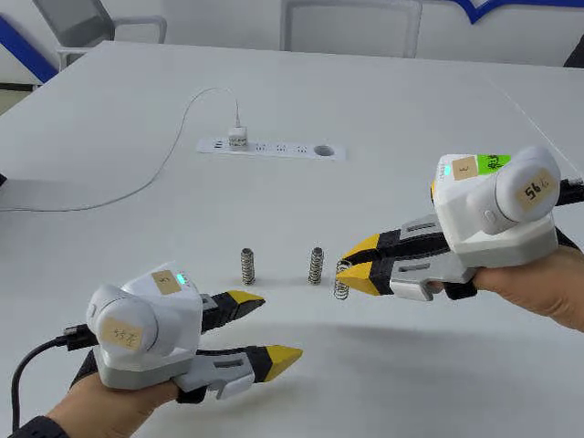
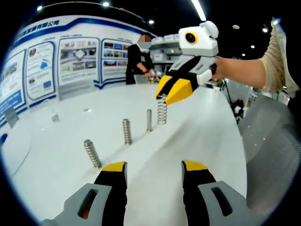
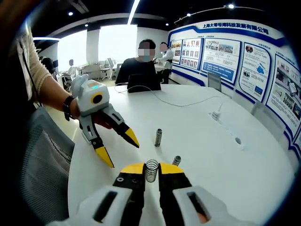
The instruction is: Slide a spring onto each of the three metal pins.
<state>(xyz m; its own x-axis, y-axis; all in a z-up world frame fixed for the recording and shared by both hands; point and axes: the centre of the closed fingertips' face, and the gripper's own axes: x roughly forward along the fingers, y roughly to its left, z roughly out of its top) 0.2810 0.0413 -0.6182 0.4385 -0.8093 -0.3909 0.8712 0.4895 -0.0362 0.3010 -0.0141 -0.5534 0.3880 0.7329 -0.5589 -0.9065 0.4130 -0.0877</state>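
Two upright pins on the white table carry springs. In the left gripper view these are the near spring and the middle spring, with a bare metal pin beyond them. My right gripper is shut on a third spring, which hangs upright just beside the bare pin. My left gripper is open and holds nothing, in front of the row of pins.
A white power strip with a plugged charger and a cable lies farther back on the table. Chairs stand at the far edge. People sit or stand beyond the table.
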